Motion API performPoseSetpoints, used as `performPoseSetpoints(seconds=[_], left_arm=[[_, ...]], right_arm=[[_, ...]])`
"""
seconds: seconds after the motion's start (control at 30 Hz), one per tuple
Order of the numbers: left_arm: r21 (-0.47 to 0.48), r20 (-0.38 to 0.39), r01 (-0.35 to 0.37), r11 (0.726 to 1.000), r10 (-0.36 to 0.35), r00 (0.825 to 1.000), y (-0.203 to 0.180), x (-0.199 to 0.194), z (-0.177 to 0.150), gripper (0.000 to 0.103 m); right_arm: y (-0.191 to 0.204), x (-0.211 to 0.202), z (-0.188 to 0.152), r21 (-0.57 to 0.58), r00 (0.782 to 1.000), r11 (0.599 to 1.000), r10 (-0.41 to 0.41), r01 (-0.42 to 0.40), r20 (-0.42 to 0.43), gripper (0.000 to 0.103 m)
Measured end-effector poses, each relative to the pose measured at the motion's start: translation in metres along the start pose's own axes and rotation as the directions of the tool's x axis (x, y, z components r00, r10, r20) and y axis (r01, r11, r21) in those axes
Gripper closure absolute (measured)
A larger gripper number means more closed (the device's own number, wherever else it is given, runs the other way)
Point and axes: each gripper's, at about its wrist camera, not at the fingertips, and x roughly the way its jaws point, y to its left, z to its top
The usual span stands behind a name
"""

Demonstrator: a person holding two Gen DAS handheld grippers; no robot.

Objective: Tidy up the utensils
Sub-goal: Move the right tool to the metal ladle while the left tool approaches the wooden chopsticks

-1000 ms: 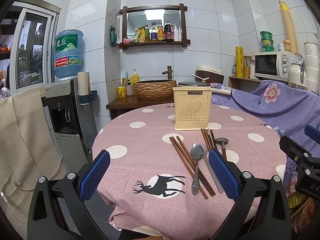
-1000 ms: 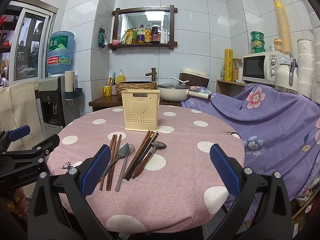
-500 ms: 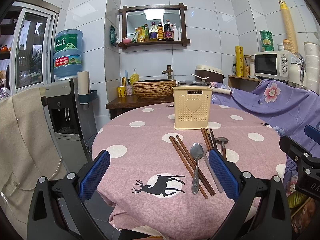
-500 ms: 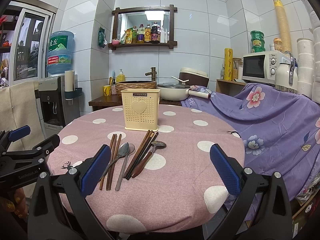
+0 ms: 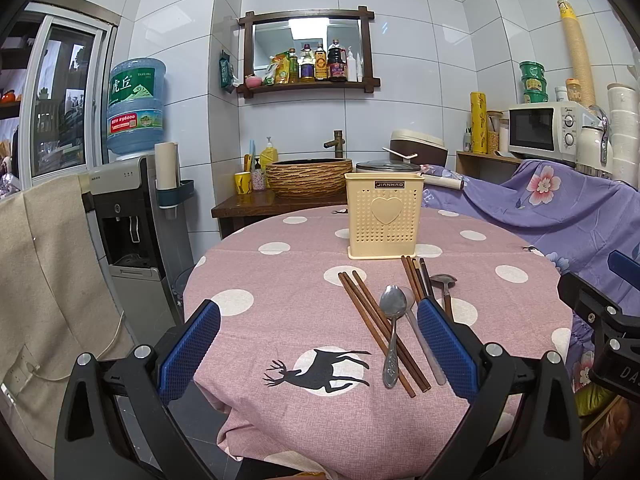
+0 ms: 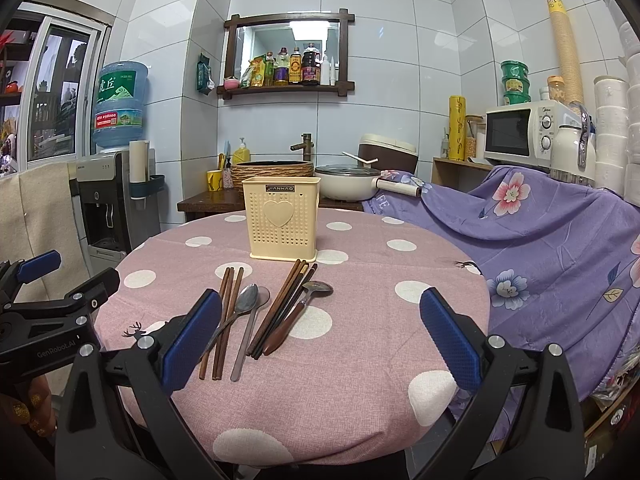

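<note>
- Left gripper (image 5: 318,344) and right gripper (image 6: 320,340) — wide apart, nothing held, above the near table (image 6: 360,392) edge.
- Spoons (image 6: 245,303) and chopsticks (image 6: 280,308) flat on the cloth, side by side, mid-table.
- Holder (image 6: 283,220) upright just beyond them — beige, heart on front.

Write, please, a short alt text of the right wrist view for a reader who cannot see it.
Chopsticks and spoons lie loose on a pink polka-dot tablecloth, in front of an upright cream utensil holder. The right tool is open and empty near the table edge. The left tool shows at the left; a kitchen is behind.
</note>
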Motion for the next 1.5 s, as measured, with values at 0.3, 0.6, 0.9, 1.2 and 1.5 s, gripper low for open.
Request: performPoseSetpoints(seconds=[0.3, 0.6, 0.9, 1.2, 1.5], left_arm=[[0.002, -0.030, -0.003, 1.000, 0.003, 1.000, 0.000, 0.015, -0.014, 0.006], [-0.059, -0.265, -0.016, 0.998, 0.000, 0.964, 0.019, 0.069, -0.008, 0.006], [-0.077, -0.457, -0.004, 0.997, -0.031, 0.889, 0.032, 0.144, 0.008, 0.009], [-0.133, -0.555, 0.020, 0.991, -0.092, 0.827, 0.034, 0.195, 0.010, 0.023], [-0.140, -0.591, 0.038, 0.989, -0.114, 0.798, 0.029, 0.219, 0.009, 0.027]], right_arm=[[0.000, 0.010, -0.006, 0.004, 1.000, 1.000, 0.016, -0.016, -0.024, 0.005], [-0.005, 0.057, 0.005, 0.016, 0.985, 0.999, 0.043, -0.040, -0.169, 0.005], [-0.018, 0.158, 0.008, 0.117, 0.894, 0.992, 0.092, -0.045, -0.439, 0.005], [-0.015, 0.242, 0.010, 0.126, 0.794, 0.992, 0.103, -0.034, -0.599, 0.023], [-0.015, 0.286, -0.001, 0.107, 0.709, 0.994, 0.070, 0.009, -0.702, 0.045]])
